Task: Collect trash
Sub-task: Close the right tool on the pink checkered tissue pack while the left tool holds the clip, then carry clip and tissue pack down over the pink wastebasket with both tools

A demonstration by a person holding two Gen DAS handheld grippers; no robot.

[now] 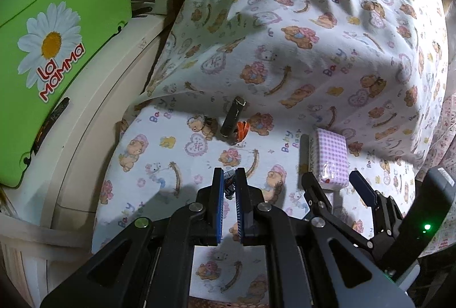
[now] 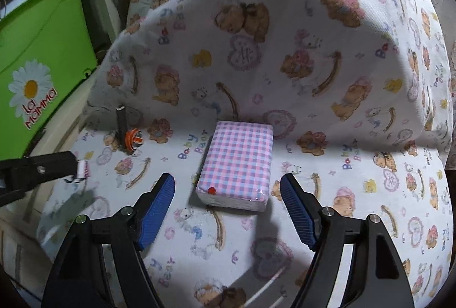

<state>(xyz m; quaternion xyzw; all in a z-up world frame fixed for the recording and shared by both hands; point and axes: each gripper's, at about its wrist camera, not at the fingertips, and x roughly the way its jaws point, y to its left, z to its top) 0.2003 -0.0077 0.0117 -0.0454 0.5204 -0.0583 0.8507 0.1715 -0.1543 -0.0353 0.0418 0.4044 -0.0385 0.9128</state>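
One checked tissue pack (image 2: 236, 162) lies flat, long axis pointing away.

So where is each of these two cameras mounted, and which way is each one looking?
Left wrist view: sits on the left gripper, looking down along its shut fingers, which pinch a small wrapper, at the teddy-print sheet; the right gripper shows beside it.
Right wrist view: sits on the right gripper, looking down between open fingers at the checked tissue pack.
Both show the pack, the orange cap and the green bin.
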